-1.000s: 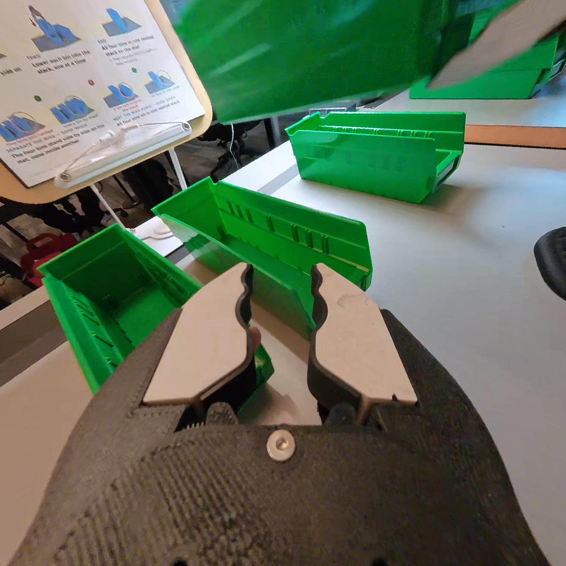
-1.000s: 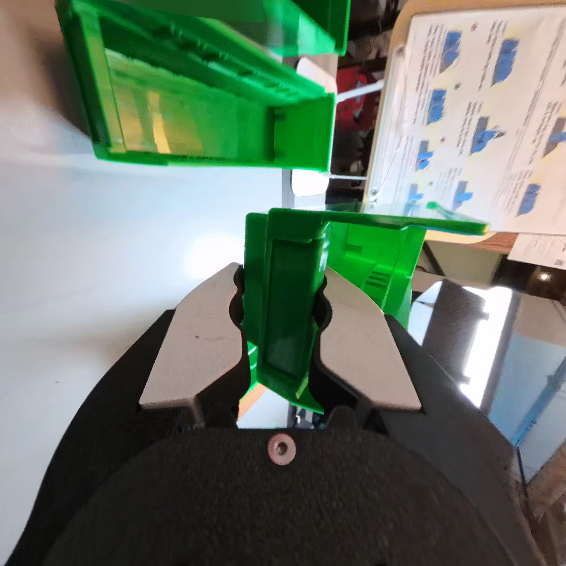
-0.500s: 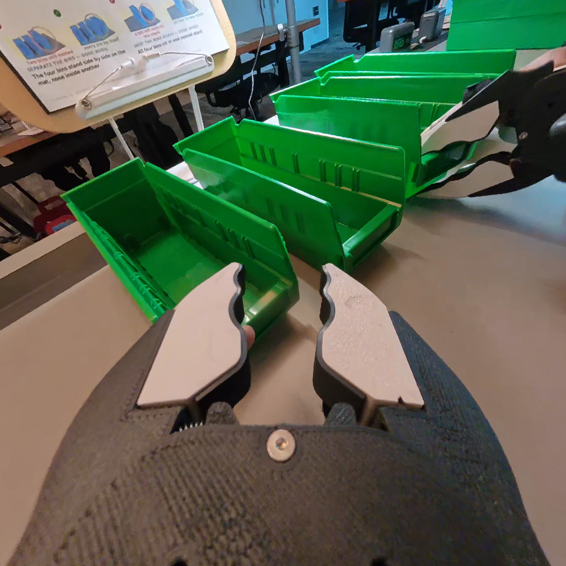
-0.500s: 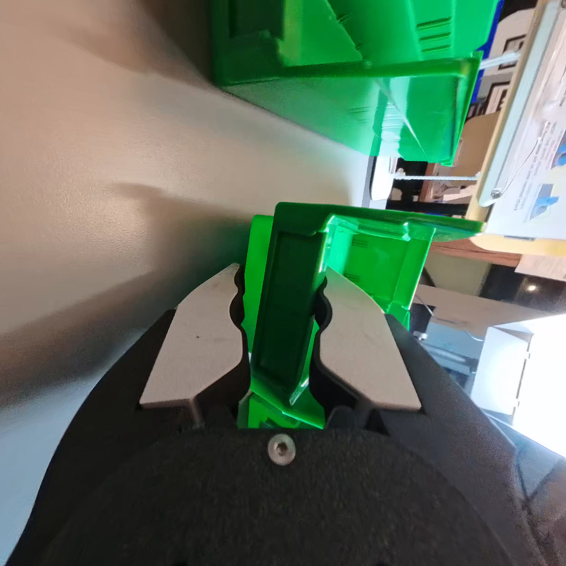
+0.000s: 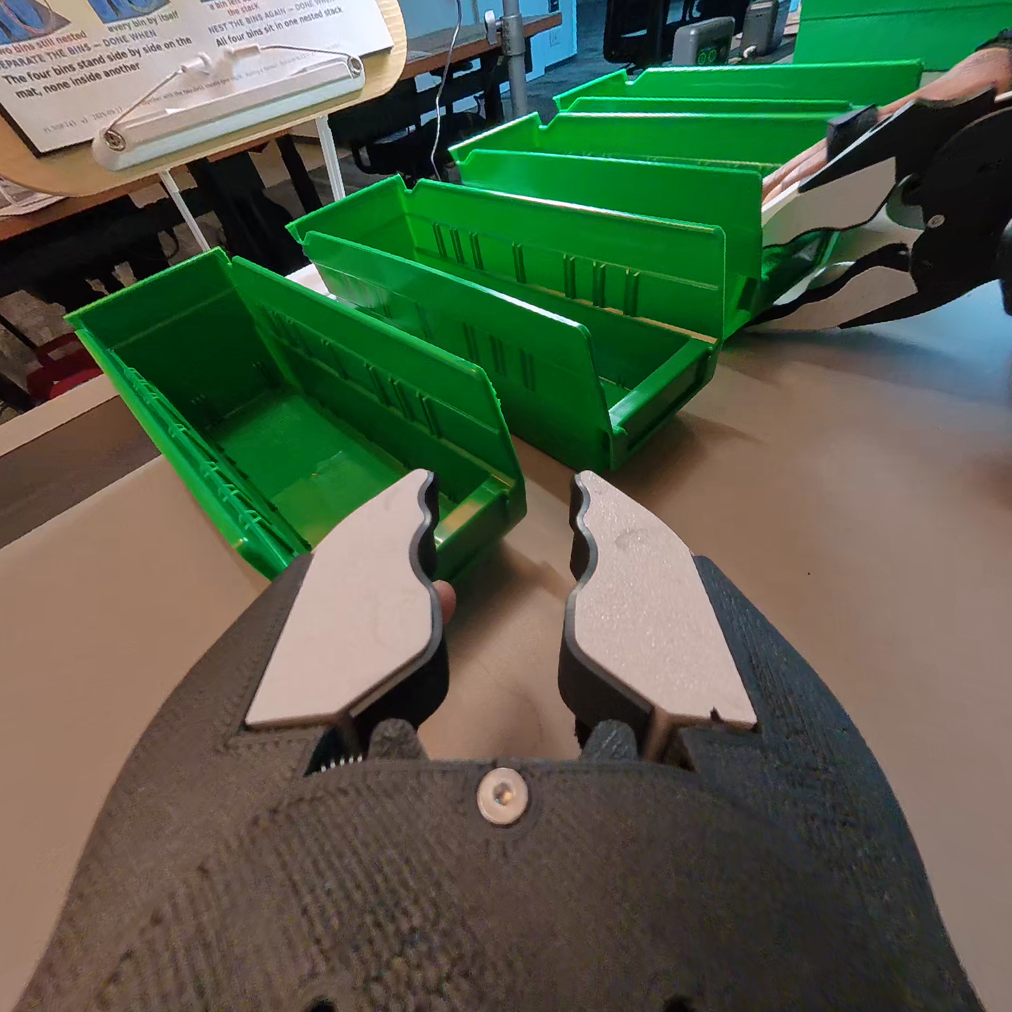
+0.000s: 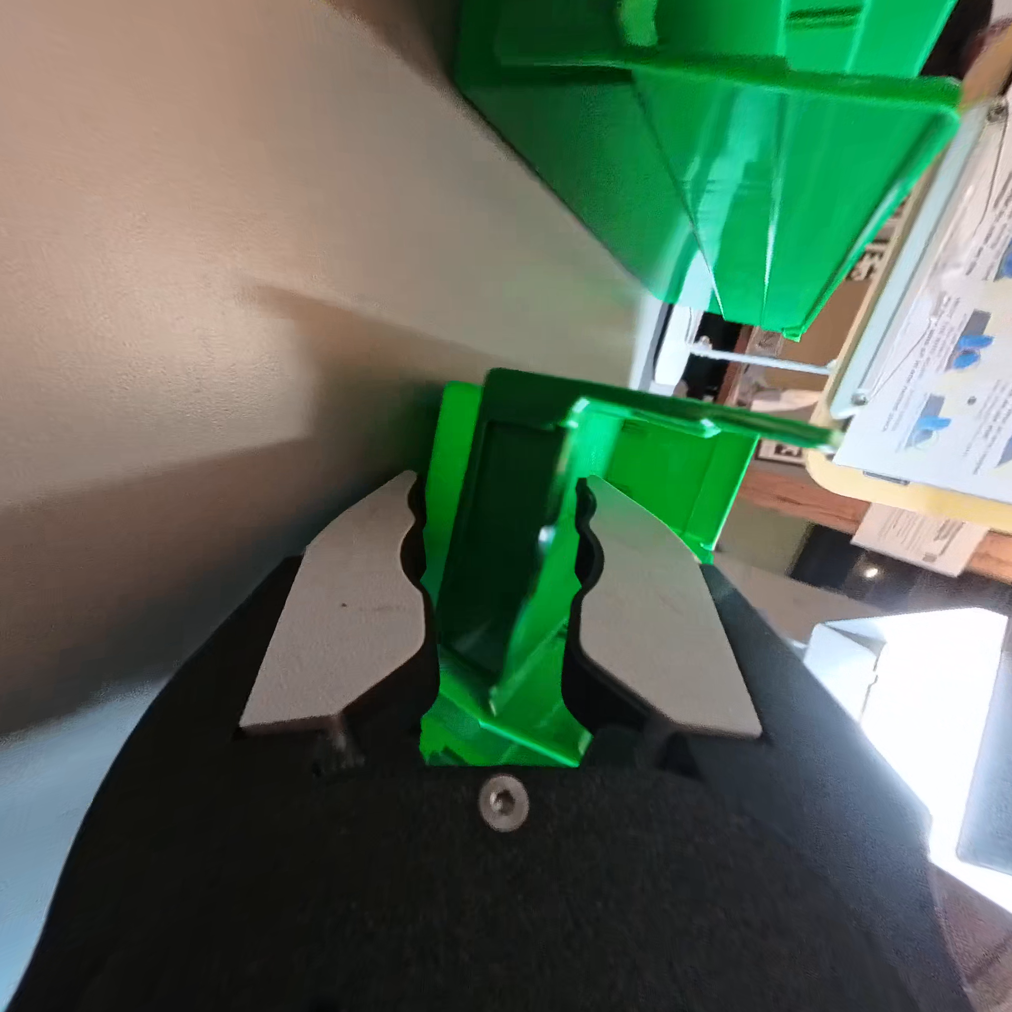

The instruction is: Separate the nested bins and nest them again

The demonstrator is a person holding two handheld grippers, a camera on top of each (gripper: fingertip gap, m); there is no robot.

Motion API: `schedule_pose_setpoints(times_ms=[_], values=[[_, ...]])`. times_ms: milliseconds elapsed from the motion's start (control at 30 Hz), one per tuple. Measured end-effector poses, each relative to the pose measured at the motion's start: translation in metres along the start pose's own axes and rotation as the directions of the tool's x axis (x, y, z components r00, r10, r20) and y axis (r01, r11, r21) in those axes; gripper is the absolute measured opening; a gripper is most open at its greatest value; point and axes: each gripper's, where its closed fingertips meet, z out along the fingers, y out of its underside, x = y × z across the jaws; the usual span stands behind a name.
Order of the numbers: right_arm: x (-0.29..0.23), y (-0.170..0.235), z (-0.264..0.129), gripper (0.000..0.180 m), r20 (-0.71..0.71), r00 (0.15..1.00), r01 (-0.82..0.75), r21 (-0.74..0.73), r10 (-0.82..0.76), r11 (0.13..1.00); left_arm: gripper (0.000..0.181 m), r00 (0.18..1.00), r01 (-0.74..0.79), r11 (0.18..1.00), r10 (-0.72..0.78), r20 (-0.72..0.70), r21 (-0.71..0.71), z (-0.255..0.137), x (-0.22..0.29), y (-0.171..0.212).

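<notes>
Since half a second ago the left gripper (image 5: 501,528) has barely shifted, jaws apart and empty, low centre; the nearest bin (image 5: 306,432) sits just ahead-left. At right, the right gripper (image 6: 495,525) is clamped on the third bin's (image 6: 493,547) front wall.

Bright, even light; left wrist view sharp; right wrist view motion-blurred, glare blown out at right; wide-angle edge bending.
</notes>
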Motion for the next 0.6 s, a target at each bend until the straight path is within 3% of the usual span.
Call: schedule_pose_setpoints(times_ms=[133,233,300,400,467,600], values=[[0.012,-0.009,-0.026,0.057,-0.042,0.976,-0.21,0.073,0.213,0.975,0.046,1.0,0.004,1.0,-0.004,-0.001,0.001,-0.001,0.0,0.0],[0.032,-0.005,-0.055,0.055,-0.134,0.909,-0.38,0.125,0.395,0.917,0.046,1.0,0.005,1.0,-0.005,-0.003,-0.001,0.0,-0.001,0.001],[0.046,0.009,-0.073,0.052,-0.184,0.813,-0.528,0.164,0.552,0.833,0.046,1.0,0.007,1.0,-0.007,-0.004,-0.002,0.0,0.0,0.001],[0.054,0.058,-0.082,0.047,-0.248,0.668,-0.706,0.089,0.702,0.703,0.046,1.0,0.007,1.0,-0.007,-0.011,-0.007,0.001,0.002,0.002],[0.046,0.08,-0.075,0.053,-0.204,0.587,-0.796,0.028,0.783,0.604,0.046,1.0,0.001,1.0,-0.001,-0.014,-0.01,0.001,0.004,0.003],[0.044,0.092,-0.065,0.055,-0.093,0.364,-0.927,0.059,0.927,0.37,0.045,1.0,-0.007,1.0,0.007,-0.004,-0.002,-0.001,0.003,0.001]])
